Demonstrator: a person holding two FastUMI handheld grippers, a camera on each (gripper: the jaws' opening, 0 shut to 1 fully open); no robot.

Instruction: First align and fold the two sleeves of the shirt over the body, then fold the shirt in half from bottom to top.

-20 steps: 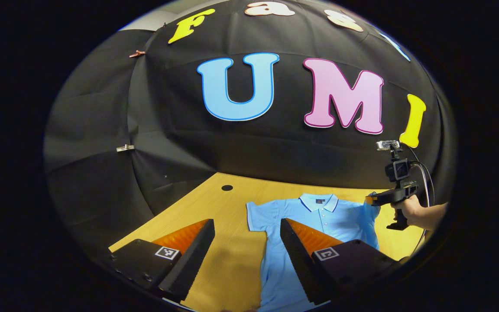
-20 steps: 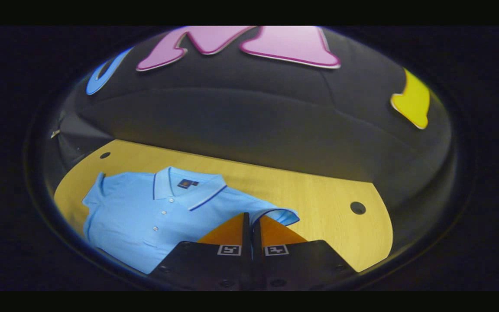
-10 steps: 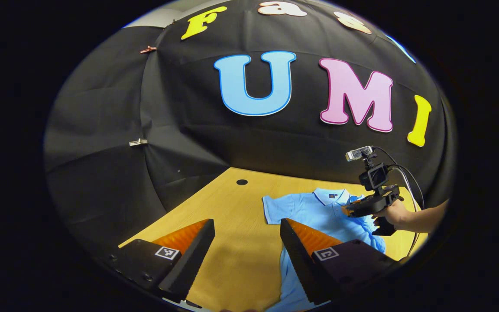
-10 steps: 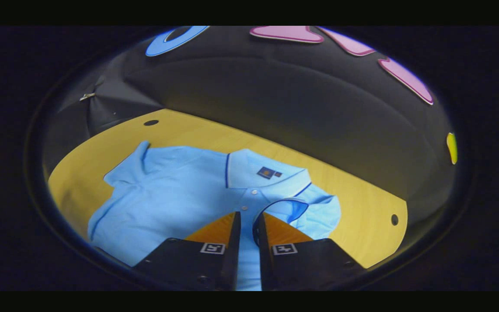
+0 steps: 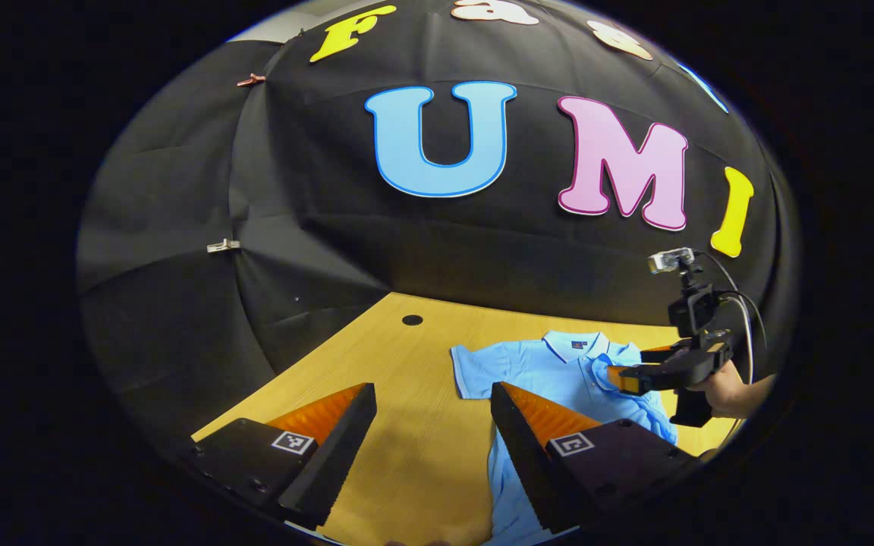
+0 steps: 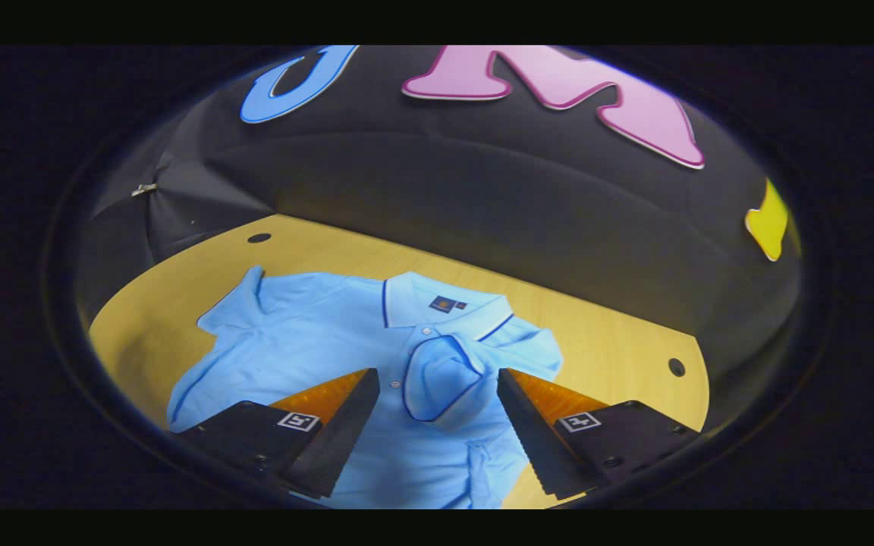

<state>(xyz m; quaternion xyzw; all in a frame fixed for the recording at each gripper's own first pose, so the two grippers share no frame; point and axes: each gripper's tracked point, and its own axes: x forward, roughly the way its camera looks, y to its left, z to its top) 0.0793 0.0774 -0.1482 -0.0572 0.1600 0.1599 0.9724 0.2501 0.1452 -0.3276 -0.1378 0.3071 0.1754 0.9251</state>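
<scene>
the right gripper (image 6: 437, 394) gapes wide over the shirt (image 6: 308, 341), one sleeve (image 6: 441, 379) folded onto the chest. the left gripper (image 5: 433, 425) is wide too, its finger hiding part of the shirt; the hem is cut off.

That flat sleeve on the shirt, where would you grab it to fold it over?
Grip the flat sleeve at its outer cuff edge, coming in from the side over the bare table. It lies spread out past the shirt body, so the left gripper, open and nearest, could pinch the hem.
</scene>
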